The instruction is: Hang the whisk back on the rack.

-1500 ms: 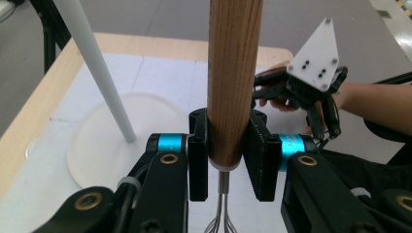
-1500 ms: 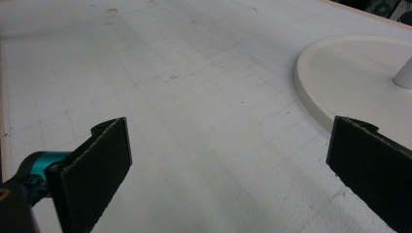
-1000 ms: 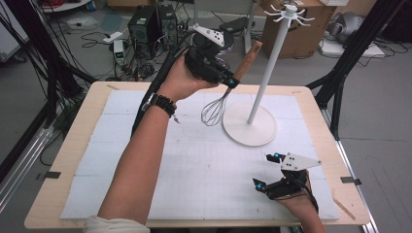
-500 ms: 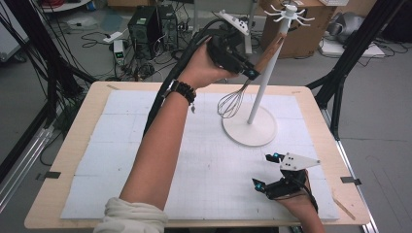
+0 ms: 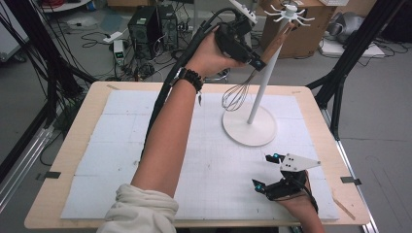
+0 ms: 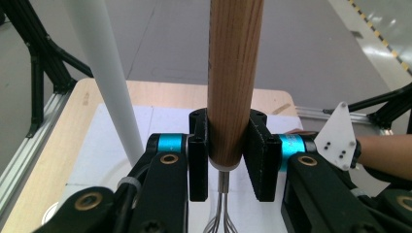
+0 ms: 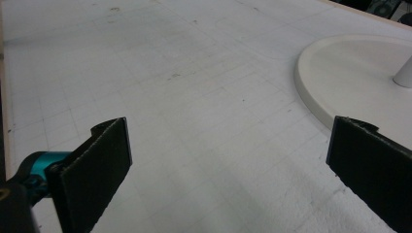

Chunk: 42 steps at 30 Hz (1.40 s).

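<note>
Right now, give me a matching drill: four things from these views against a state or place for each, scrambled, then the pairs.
Things:
1. whisk
2. left gripper
3. right gripper
4. stand

States:
A. jaws wide apart, low over the white mat
B. hanging in the air, wire end down
C. round white base flat on the mat
D. jaws clamped on a wooden handle

Pairs: 1-B, 2-D, 3-A, 4-C

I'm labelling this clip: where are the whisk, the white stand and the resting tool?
whisk [image 6: 234,73]: left gripper view, wooden handle.
white stand [image 5: 249,131]: high view, round base.
right tool [image 5: 268,171]: high view, between its fingertips.
</note>
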Tool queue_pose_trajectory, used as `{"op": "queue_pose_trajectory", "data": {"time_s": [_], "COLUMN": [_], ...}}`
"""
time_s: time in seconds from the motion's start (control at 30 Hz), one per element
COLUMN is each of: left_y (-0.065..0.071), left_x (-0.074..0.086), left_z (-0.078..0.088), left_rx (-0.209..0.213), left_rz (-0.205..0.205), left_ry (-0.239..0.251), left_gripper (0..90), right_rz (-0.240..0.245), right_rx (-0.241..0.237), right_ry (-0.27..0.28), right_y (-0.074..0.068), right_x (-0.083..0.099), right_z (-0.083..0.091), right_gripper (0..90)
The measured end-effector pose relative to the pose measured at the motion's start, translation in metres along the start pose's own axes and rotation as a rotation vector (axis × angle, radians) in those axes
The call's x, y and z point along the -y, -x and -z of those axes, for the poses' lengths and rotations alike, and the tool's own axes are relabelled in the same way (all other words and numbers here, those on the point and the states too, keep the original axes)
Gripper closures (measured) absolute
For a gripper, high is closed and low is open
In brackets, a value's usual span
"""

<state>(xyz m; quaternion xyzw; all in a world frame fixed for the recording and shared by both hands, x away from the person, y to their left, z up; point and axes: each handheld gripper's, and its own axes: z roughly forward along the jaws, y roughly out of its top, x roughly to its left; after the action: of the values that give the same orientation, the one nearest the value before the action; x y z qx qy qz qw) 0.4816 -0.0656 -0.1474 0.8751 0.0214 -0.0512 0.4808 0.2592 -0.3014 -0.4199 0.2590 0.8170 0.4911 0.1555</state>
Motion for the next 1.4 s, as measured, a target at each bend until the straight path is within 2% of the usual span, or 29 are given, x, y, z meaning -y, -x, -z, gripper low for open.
{"op": "queue_pose_trajectory", "data": {"time_s": [0.1, 0.23, 0.4, 0.73, 0.83, 0.9, 1.1, 1.17, 1.23, 1.4], "left_y": [-0.003, -0.005, -0.012, -0.015, -0.016, -0.015, -0.02, -0.022, -0.023, -0.022], "left_x": [-0.001, -0.004, -0.002, -0.003, -0.004, -0.005, -0.005, -0.004, -0.002, 0.002], "left_z": [-0.003, -0.003, -0.001, -0.014, -0.021, -0.024, -0.027, -0.027, -0.027, -0.022], "left_rx": [-0.024, -0.015, -0.024, 0.003, -0.008, -0.02, -0.045, -0.053, -0.063, -0.059], "left_rz": [0.001, 0.004, 0.014, 0.019, 0.035, 0.031, 0.057, 0.069, 0.083, 0.075], "left_ry": [-0.035, -0.018, -0.01, 0.003, -0.012, -0.013, 0.011, 0.011, 0.012, 0.002], "left_gripper": [73.3, 73.3, 73.3, 73.2, 73.3, 73.3, 72.7, 70.9, 61.3, 58.1], "right_rz": [-0.001, -0.003, -0.001, 0.007, 0.006, 0.012, 0.012, 0.009, 0.011, 0.018], "right_rx": [0.001, -0.001, -0.002, -0.009, -0.011, -0.01, -0.013, -0.015, -0.016, -0.017], "right_ry": [0.004, 0.005, 0.004, 0.004, 0.004, 0.002, 0.004, 0.004, 0.002, 0.006], "right_y": [0.0, -0.001, -0.001, -0.003, -0.003, -0.003, -0.004, -0.004, -0.004, -0.004], "right_x": [0.0, -0.001, -0.001, -0.002, -0.002, -0.002, -0.002, -0.002, -0.003, -0.003], "right_z": [0.001, 0.002, 0.001, -0.001, -0.002, -0.002, -0.002, -0.002, -0.001, -0.001], "right_gripper": [1.4, 1.4, 1.4, 1.3, 1.4, 1.4, 1.3, 1.4, 1.3, 1.4]}}
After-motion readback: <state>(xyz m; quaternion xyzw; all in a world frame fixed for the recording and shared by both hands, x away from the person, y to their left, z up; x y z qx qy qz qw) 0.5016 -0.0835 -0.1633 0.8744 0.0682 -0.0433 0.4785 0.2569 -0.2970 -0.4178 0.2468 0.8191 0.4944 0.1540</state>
